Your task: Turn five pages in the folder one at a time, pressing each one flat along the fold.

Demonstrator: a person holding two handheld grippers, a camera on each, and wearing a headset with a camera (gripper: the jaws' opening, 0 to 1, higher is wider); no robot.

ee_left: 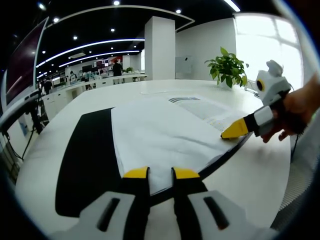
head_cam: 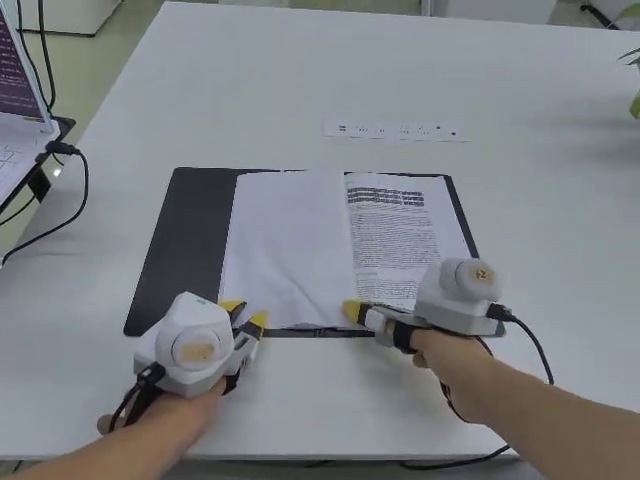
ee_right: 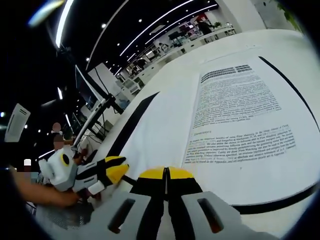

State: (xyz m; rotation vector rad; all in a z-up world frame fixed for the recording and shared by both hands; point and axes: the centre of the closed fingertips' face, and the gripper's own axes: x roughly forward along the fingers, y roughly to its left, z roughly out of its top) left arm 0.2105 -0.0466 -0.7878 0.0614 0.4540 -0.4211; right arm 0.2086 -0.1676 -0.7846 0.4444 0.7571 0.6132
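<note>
Open laptop with purple-lit screen [head_cam: 15,70], upper left of head view: cut off by the left edge. Green plant leaf [head_cam: 634,98], right edge: cropped to a tip. White power strip [head_cam: 395,130], upper centre: markings too small to tell. Printed white page [head_cam: 395,235], centre: text illegible. Black folder [head_cam: 185,250]: right cover hidden under sheets, thin border showing. Person's right forearm [head_cam: 540,415], lower right: cut off by the bottom edge.

Folder [head_cam: 185,250]: black cover.
Left page [head_cam: 285,245]: plain white, unprinted.
Right page [head_cam: 395,240]: white with dense black print and a darker block of lines at the top.
Left gripper [head_cam: 245,313]: white body, black jaws, yellow tips.
Right gripper [head_cam: 355,312]: same white, black and yellow.
Table [head_cam: 300,70]: white.
Cables [head_cam: 75,205]: black.
Plant [ee_left: 227,65]: green leaves.
Laptop [head_cam: 12,75]: purple screen.
</note>
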